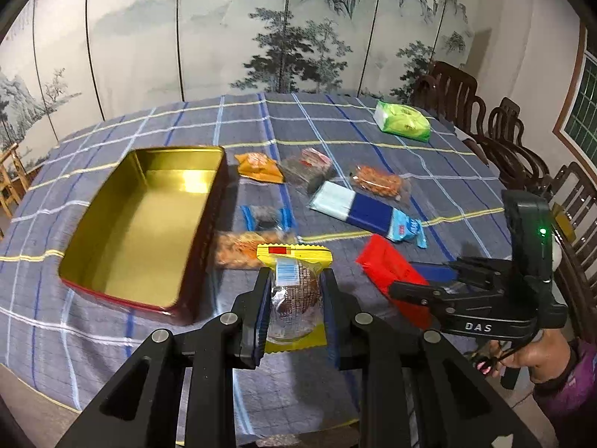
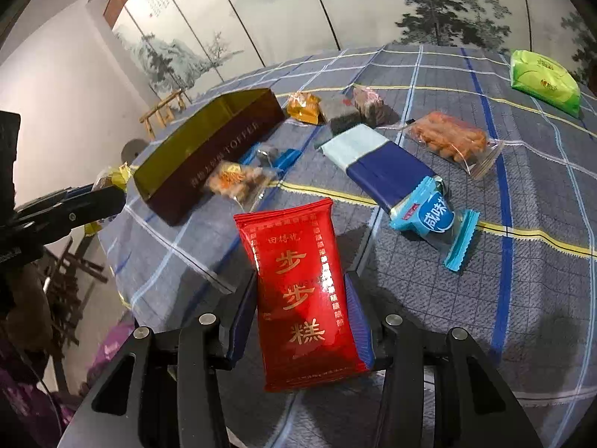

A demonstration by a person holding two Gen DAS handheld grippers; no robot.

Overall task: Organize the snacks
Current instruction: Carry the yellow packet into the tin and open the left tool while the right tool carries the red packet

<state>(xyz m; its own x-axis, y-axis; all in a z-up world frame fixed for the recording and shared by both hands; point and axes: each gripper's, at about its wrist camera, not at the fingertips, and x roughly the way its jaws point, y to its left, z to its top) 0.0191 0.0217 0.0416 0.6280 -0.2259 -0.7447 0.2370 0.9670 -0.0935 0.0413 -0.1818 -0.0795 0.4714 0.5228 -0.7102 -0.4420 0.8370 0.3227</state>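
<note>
Red packet [image 2: 302, 291] clamped in right gripper [image 2: 298, 321] — bare tablecloth [image 2: 503, 317] rightward, tin [image 2: 209, 149] left.

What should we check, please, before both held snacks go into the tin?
1. Left gripper shut on the yellow-edged cake packet: ok.
2. Right gripper holding the red packet, pads on both its sides: ok.
3. Tin open, no lid on it, gold floor bare where visible: ok.
4. Way from the left gripper to the tin free of other things: ok.
5. Orange snack bag lies close against the tin's near wall; whether it touches: cannot tell.
6. Red packet hangs skewed between the pads; firmness of the hold: cannot tell.
</note>
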